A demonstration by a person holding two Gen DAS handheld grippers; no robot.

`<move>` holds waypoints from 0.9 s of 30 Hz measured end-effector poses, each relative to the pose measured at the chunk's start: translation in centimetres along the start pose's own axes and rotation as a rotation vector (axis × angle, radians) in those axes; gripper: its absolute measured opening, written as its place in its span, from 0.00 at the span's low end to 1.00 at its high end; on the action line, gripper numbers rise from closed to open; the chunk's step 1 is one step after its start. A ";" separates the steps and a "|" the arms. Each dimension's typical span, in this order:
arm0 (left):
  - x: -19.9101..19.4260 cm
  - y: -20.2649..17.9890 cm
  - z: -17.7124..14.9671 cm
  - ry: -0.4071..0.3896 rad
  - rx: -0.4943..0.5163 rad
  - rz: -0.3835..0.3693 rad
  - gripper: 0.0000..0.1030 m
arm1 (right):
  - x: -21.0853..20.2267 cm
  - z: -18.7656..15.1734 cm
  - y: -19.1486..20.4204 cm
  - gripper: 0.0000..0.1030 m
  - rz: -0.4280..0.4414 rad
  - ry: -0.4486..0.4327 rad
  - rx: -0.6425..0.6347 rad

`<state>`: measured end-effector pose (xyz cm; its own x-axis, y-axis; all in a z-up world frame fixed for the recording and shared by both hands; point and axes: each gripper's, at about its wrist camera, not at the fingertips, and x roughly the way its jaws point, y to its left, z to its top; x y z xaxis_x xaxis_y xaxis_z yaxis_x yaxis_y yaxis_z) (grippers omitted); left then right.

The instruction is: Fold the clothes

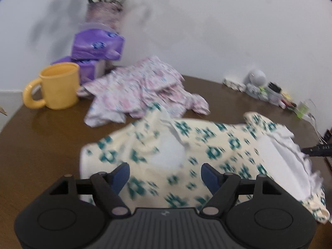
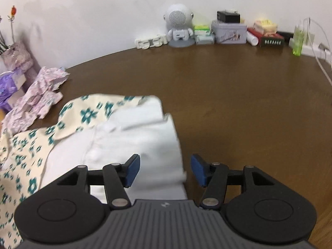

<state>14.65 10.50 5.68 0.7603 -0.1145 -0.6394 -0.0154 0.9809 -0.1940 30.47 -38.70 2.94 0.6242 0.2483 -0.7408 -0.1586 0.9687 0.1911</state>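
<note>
**Releasing the folded panel: both tongs parted above a floral garment**

Hovering over the cloth, the left tongs stand apart with nothing between the blue pads; the right tongs are likewise parted, their pads clear of the fabric beneath. The cream garment with teal flowers lies spread on the brown worktop, its white lining turned up at the right-hand end. The fold appears only partly made. To finish it well, each set of tongs would need to pinch a single layer at an outer edge, lift evenly, and lay the panel flat so no crease is trapped.

A second, pink-printed garment sits crumpled just beyond, apart from the first and awaiting its turn. Further out, a yellow mug stands upright near the worktop's edge; its contents cannot be seen. A vase against the wall holds flower stems. A lilac tin is closed.
</note>
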 end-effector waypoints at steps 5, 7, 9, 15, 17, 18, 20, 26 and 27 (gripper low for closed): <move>0.7 -1.4 -1.4 0.031 0.027 0.025 0.73 | -0.7 -1.7 0.8 0.57 0.005 -0.015 -0.040; 1.0 -1.6 -1.7 0.034 0.030 0.040 0.73 | -0.7 -1.9 0.8 0.57 -0.008 -0.023 -0.051; 1.1 -1.7 -1.9 0.034 0.030 0.050 0.73 | -0.5 -2.0 0.7 0.57 0.000 -0.024 -0.050; 1.4 -1.8 -2.3 0.040 0.023 0.071 0.73 | 0.1 -2.3 0.9 0.55 -0.017 -0.041 -0.079; 1.6 -1.9 -2.4 0.044 0.022 0.079 0.73 | 0.1 -2.3 1.1 0.39 -0.011 -0.047 -0.091; 1.6 -1.9 -2.5 0.046 0.023 0.082 0.73 | 0.1 -2.3 1.2 0.29 -0.009 -0.050 -0.099; 1.7 -2.0 -2.6 0.047 0.027 0.090 0.73 | 0.0 -2.4 1.4 0.15 -0.009 -0.050 -0.110; 1.9 -2.5 -2.9 0.047 0.053 0.117 0.73 | -1.0 -1.9 1.1 0.05 -0.066 -0.084 -0.133; 2.0 -2.6 -2.9 0.046 0.059 0.122 0.73 | -1.2 -1.8 1.0 0.05 -0.086 -0.090 -0.141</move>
<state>14.29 7.31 2.75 0.7244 0.0003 -0.6894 -0.0669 0.9953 -0.0698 28.24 -38.06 2.85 0.7051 0.1693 -0.6886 -0.2033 0.9786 0.0324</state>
